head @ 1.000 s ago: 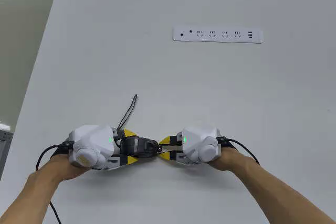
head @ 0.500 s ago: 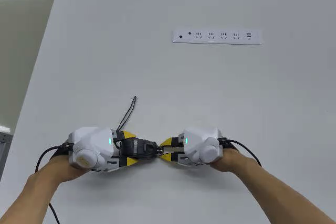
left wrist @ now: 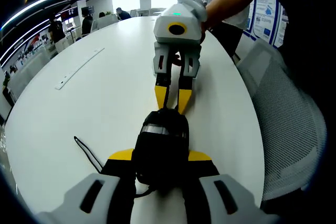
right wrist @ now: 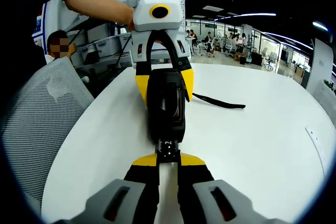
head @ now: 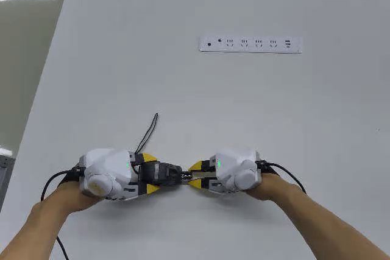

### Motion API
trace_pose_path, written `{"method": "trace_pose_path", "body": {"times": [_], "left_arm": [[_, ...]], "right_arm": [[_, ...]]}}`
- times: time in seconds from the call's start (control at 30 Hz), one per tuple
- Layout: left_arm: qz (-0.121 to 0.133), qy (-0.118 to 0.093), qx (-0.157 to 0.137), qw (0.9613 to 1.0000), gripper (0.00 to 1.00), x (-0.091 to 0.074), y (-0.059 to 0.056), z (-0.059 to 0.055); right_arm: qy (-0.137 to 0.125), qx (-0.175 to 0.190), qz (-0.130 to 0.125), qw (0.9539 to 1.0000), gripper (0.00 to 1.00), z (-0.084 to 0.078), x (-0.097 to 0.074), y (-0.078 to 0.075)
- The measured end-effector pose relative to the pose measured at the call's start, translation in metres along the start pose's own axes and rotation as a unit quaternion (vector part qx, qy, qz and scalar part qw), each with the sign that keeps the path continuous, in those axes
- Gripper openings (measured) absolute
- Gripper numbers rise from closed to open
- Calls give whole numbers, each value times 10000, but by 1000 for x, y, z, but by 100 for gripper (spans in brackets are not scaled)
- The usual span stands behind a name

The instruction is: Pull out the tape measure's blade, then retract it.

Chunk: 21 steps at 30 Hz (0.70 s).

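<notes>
Black tape measure (head: 159, 172), label (left wrist: 157, 129) illegible, in left gripper (head: 150, 173); blade (right wrist: 168, 151) in right gripper (head: 194, 174)

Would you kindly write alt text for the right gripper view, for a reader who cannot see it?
The right gripper pinches the blade tip of a black tape measure, whose case the left gripper clamps from the opposite side. Its black strap lies across the white table.
</notes>
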State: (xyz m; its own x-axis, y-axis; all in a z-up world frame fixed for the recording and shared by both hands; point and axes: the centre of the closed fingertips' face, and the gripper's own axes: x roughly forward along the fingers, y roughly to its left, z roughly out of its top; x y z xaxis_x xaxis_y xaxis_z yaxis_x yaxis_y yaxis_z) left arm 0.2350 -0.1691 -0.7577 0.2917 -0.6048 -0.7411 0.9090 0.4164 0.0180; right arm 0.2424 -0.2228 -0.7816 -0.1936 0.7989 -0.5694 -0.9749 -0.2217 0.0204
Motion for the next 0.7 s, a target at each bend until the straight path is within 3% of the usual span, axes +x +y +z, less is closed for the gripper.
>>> {"method": "trace_pose_path", "body": {"times": [0.7], "left_arm": [[-10,13,-6,10000,30,1,0,-1]], "right_arm": [[21,51,-19,10000,10,-7,-11,0]]}}
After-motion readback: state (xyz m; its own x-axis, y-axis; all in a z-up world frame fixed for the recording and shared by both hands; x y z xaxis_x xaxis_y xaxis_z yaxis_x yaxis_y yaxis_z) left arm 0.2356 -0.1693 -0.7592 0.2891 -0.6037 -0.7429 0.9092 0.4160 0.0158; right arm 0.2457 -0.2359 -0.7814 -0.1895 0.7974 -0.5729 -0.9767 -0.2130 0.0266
